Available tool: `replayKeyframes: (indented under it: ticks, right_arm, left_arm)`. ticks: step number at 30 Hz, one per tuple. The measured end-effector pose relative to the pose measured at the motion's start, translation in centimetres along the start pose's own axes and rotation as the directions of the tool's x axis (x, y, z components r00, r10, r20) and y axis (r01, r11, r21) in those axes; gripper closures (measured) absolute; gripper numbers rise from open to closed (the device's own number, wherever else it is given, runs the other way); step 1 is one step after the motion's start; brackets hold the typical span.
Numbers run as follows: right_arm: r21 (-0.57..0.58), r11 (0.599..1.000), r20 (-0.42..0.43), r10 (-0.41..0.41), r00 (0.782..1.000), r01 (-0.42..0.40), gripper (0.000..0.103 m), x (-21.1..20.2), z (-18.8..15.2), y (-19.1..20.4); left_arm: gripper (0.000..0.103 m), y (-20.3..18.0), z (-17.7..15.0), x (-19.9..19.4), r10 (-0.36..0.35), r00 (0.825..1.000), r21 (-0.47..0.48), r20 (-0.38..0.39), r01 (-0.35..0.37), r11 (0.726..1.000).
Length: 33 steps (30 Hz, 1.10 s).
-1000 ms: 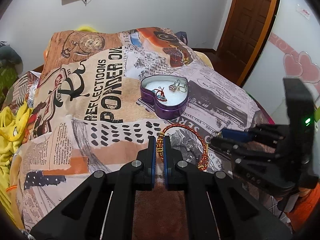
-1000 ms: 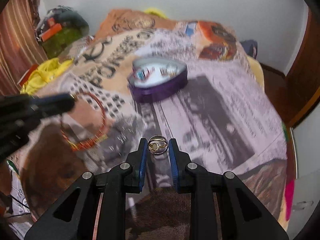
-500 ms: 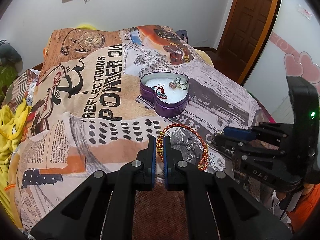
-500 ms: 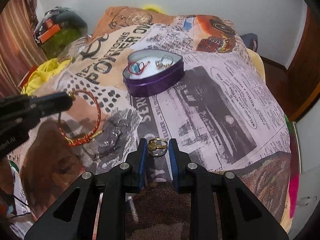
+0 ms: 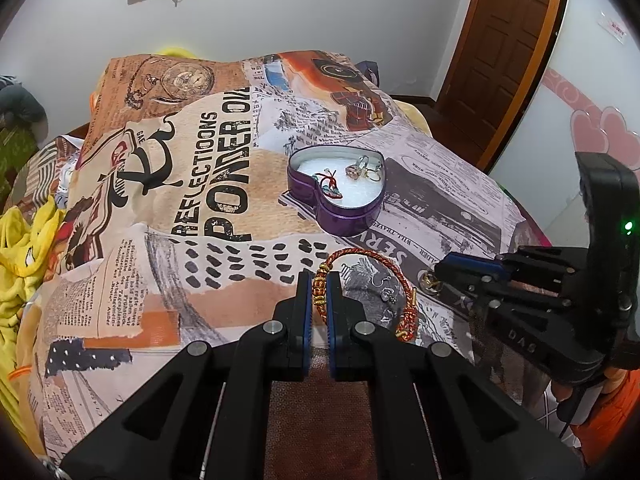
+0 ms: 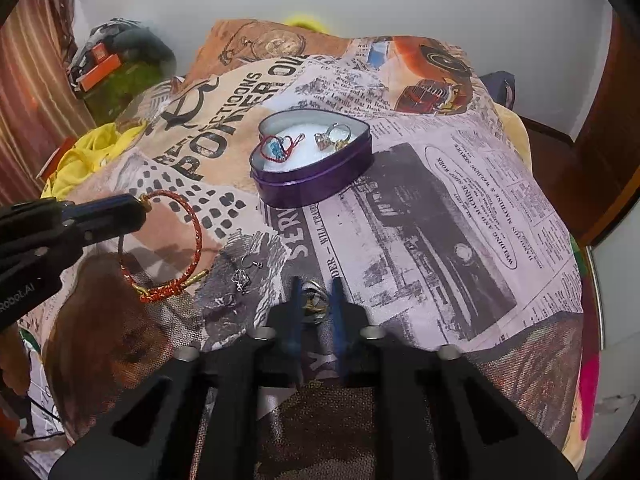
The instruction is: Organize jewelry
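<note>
A purple heart-shaped tin (image 5: 352, 216) with white padding sits on the printed bedspread; it holds a red cord piece and rings, also seen in the right wrist view (image 6: 316, 190). My left gripper (image 5: 319, 286) is shut on a red and gold braided bracelet (image 5: 384, 264), held just above the cloth, also in the right wrist view (image 6: 196, 236). My right gripper (image 6: 314, 300) is shut on a gold ring (image 6: 314, 304), also in the left wrist view (image 5: 430, 280). A small silver earring (image 6: 244, 272) lies on the cloth between the grippers.
The bed's right edge drops off near a pink wall and a wooden door (image 5: 508, 40). Yellow cloth (image 5: 20, 240) is piled at the left. A green bag with orange boxes (image 6: 116, 76) lies at the far left.
The right gripper has moved forward with the ring and now looks blurred; the tin appears closer. The left gripper still holds the bracelet in about the same place.
</note>
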State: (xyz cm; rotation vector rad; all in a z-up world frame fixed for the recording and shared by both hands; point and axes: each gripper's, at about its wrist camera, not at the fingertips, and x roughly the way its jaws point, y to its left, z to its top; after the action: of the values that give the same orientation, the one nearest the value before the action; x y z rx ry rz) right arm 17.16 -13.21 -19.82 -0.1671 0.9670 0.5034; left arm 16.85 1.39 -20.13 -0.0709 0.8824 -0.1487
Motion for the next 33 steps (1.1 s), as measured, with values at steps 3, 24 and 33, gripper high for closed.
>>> replayKeyframes:
  ticks: [3, 24, 33]
  right_arm:
    - [0.002, 1.0, 0.023, 0.002, 1.0, -0.002, 0.096, -0.6, 0.3, -0.1]
    - [0.017, 0.999, -0.017, 0.045, 0.999, -0.044, 0.088, 1.5, 0.3, -0.4]
    - [0.035, 0.996, 0.009, 0.079, 0.997, -0.079, 0.099, 1.0, 0.0, -0.6]
  left_arm:
    - [0.098, 0.0, 0.0, 0.0, -0.001, 1.0, 0.002, 0.001, 0.001, 1.0]
    - [0.098, 0.3, 0.0, 0.5, 0.004, 1.0, -0.009, -0.009, -0.004, 1.0]
    - [0.098, 0.0, 0.0, 0.5, 0.004, 1.0, -0.002, -0.01, -0.004, 1.0]
